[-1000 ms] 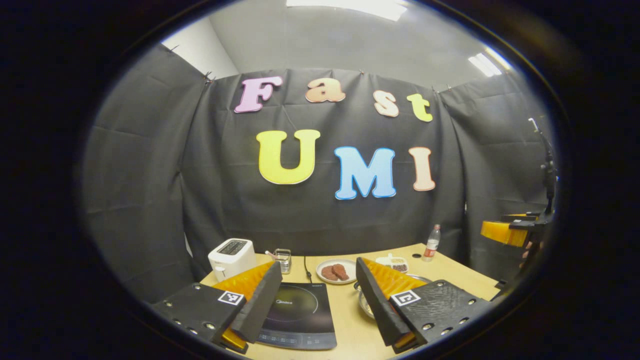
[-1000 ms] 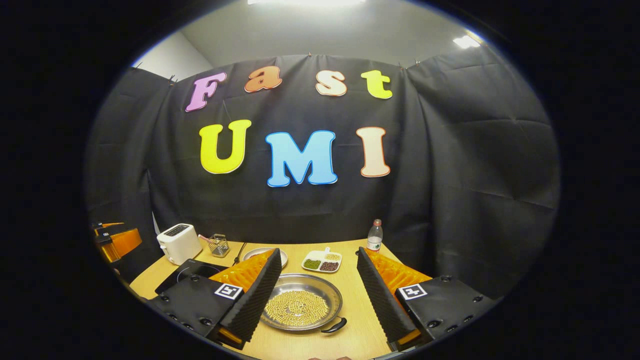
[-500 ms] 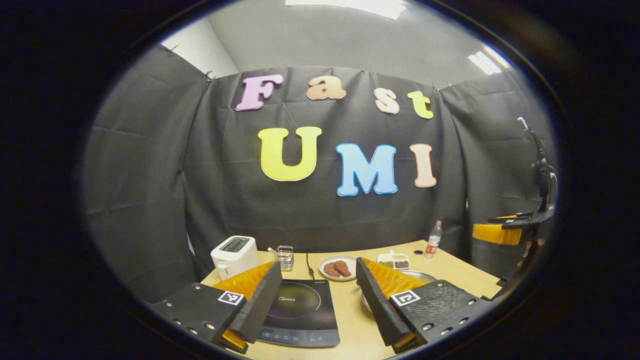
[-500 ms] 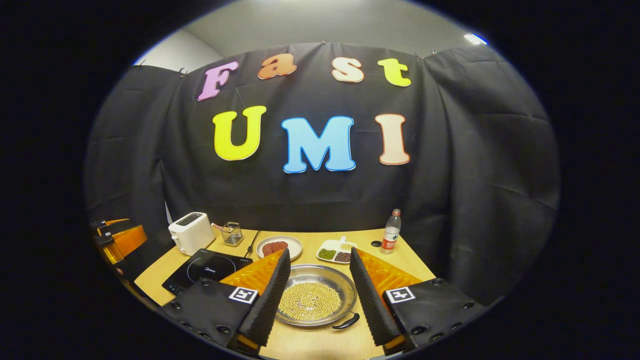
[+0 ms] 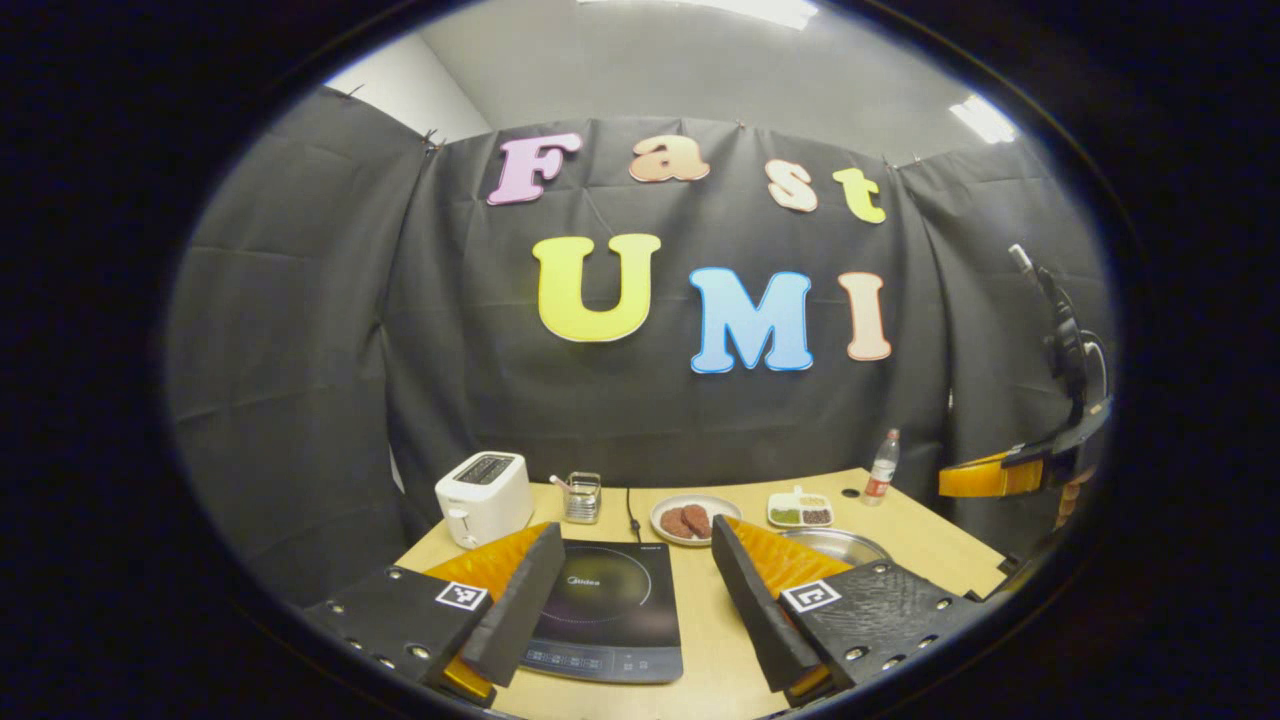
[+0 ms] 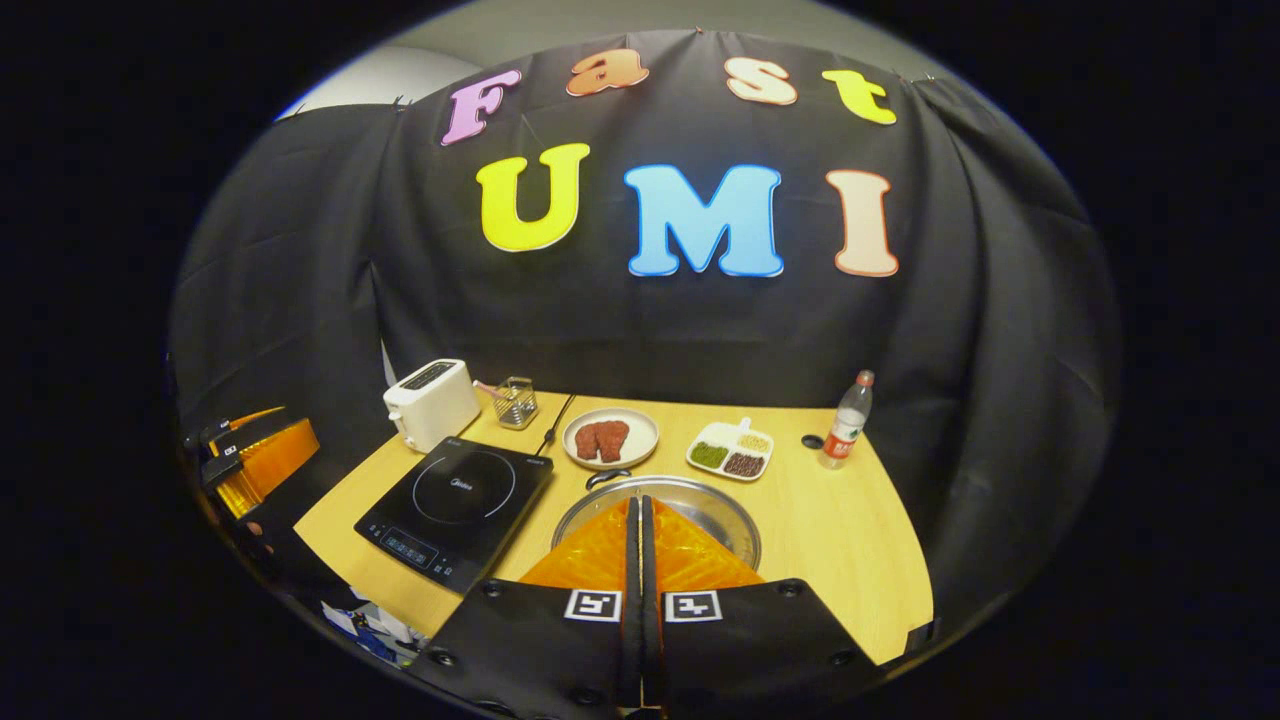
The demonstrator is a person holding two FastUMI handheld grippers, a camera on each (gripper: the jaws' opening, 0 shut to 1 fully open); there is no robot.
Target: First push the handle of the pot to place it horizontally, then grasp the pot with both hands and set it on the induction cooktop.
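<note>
The pot (image 6: 700,505) sits on the desk (image 6: 850,530) just right of the cooktop (image 6: 455,500), not on it, so the lift has not been made. One handle (image 6: 607,478) shows at the pot's far rim, toward the plate (image 6: 610,438); the near one is hidden behind the right gripper (image 6: 636,520), so whether the handles lie horizontally cannot be told. By that placing, the push seems the step in hand, and both the two-handed grasp and the set-down are left.

The right gripper's fingers are pressed together, nothing between them, held above the pot's near side. The left gripper (image 5: 635,590) has its fingers wide apart and empty, over the near edge of the cooktop (image 5: 610,610), with the pot (image 5: 840,545) partly behind its right finger.

Counted on the desk: one pot, one cooktop, one plate with what look like two pieces of meat (image 6: 601,438), one divided dish (image 6: 730,452) with three fillings, one bottle (image 6: 845,422), one toaster (image 6: 432,402), and one small wire basket (image 6: 515,400). A black cord (image 6: 555,425) runs back from the cooktop.
</note>
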